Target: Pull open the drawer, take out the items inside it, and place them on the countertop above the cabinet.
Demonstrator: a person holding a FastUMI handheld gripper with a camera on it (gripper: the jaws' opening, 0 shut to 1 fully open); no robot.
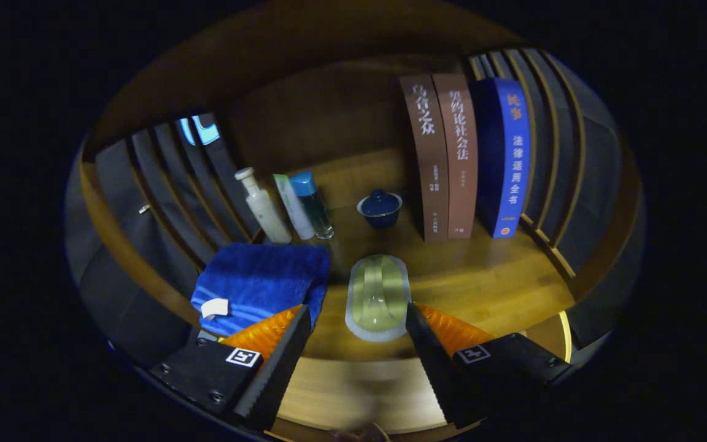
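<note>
The gripper (358, 334) stands with its fingers spread wide, holding nothing; a pale oval brush (378, 298) lies on the wooden countertop (488, 282) just ahead between them; the blue towel (261, 279) is partly hidden behind the left finger; the drawer cannot be made out.

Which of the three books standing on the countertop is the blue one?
The book at the end of the row farthest from the small lidded cup; the other two beside it are brown. The gripper is open, well short of them.
</note>
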